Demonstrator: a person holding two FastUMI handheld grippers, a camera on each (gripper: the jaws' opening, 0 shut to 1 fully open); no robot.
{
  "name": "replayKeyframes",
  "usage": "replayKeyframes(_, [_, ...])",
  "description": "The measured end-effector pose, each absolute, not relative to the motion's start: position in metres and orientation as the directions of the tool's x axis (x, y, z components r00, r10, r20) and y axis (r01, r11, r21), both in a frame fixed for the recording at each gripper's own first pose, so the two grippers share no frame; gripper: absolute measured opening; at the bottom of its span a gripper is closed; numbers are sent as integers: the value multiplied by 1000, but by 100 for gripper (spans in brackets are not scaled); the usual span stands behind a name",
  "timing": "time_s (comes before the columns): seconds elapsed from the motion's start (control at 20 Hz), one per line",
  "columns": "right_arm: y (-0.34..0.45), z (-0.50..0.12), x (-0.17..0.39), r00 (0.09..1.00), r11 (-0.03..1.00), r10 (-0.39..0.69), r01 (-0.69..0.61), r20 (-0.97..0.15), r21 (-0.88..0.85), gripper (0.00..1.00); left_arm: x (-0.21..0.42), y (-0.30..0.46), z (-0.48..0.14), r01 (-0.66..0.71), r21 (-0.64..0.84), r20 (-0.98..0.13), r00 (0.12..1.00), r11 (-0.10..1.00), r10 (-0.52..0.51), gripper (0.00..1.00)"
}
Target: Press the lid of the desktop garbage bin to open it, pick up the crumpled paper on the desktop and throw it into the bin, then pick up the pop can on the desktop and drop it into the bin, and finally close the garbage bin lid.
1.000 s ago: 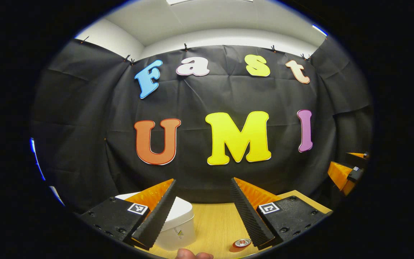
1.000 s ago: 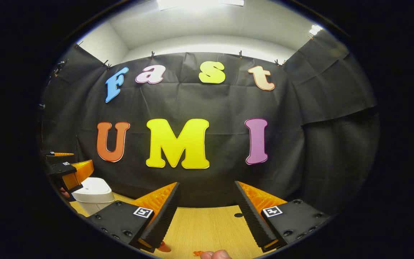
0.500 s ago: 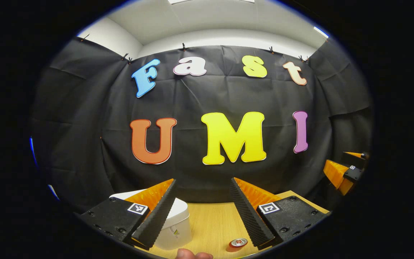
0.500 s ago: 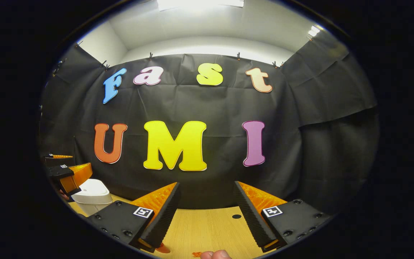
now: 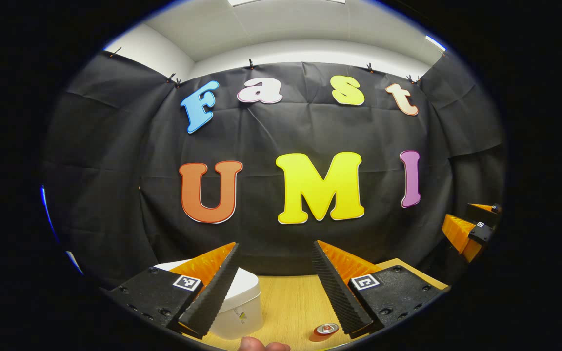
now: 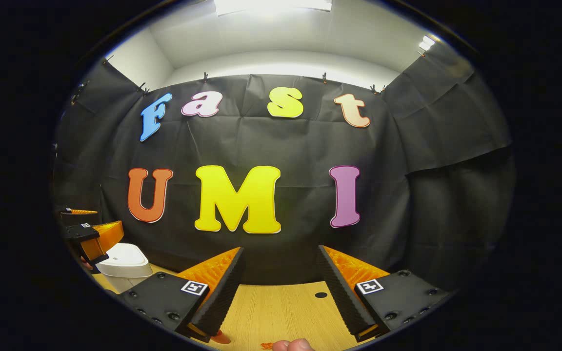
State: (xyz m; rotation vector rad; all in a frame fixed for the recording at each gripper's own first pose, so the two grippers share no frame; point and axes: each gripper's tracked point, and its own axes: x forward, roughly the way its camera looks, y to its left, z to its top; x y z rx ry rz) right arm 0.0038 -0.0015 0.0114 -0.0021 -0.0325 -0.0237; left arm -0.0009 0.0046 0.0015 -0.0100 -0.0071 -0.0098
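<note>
The white desktop bin (image 5: 244, 304) stands on the wooden table with its lid down, low and partly behind my left gripper's left finger. My left gripper (image 5: 275, 246) hovers open above the table with nothing between its fingers. A pop can (image 5: 326, 329) stands upright just below its right finger, only the top showing. In the right gripper view the same bin (image 6: 124, 261) sits at far left, with the left gripper (image 6: 90, 223) above it. My right gripper (image 6: 280, 249) is open and holds nothing, and a red edge of the can (image 6: 221, 336) peeks out under its left finger.
The wooden table (image 6: 281, 307) has a small dark hole (image 6: 321, 295) toward the back. The right gripper (image 5: 471, 222) hangs at the far right of the left gripper view. A person's fingertip (image 5: 261, 346) shows at the bottom edge. The black cloth wall stands close behind the table.
Both views drift only slightly; the left gripper sways a little sideways and the right one tips up a touch. Both grippers stay open and hold nothing.
</note>
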Motion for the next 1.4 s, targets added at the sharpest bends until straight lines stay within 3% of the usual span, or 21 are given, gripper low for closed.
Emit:
replayKeyframes(0.75, [-14, 16, 16, 999, 999, 12, -10, 34, -40, 94, 30, 75, -18, -223, 11, -42, 974, 975, 223, 93])
replayKeyframes(1.05, [-19, 15, 22, 999, 997, 31, -29, 22, -66, 94, 47, 100, -48, -295, 9, -107, 950, 955, 294, 83])
replayKeyframes(1.4, [-15, 6, 29, 999, 995, 52, -52, -5, -86, 94, 58, 112, -81, -337, 16, -180, 925, 942, 334, 59])
